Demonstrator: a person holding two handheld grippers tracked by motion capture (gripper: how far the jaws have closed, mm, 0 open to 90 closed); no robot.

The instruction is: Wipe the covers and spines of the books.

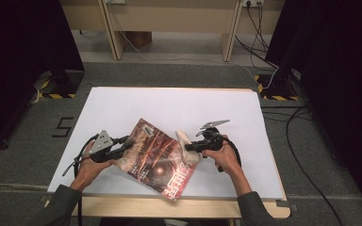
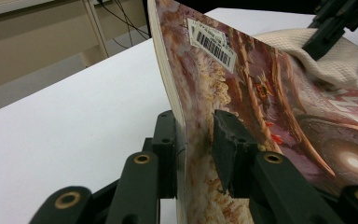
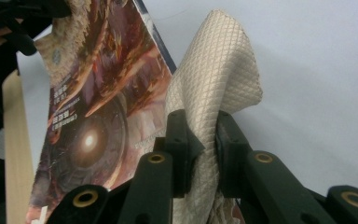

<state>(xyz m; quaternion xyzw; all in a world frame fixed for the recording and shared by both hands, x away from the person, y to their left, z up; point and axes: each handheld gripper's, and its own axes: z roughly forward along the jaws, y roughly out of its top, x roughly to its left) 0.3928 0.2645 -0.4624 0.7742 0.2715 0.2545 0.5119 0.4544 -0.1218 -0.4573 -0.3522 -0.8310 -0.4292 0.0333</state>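
Wiping the book's cover: book pinched on one side, cloth on the other

Your left gripper (image 1: pixel 122 149) has its jaws closed narrow on the left edge of the book (image 1: pixel 158 157), which lies tilted near the front edge of the white table (image 1: pixel 122 106), its glossy cover facing up and its right part overhanging toward you. Just right of the book, your right gripper (image 1: pixel 192 147) clamps a fold of the cream quilted cloth (image 1: pixel 186 143), which drapes against the book's right edge. You seem to be mid-wipe, or just bringing the cloth on. Next, keep the left grip firm so the book cannot slide, lower the cloth flat onto the cover and draw it across without catching the corner.
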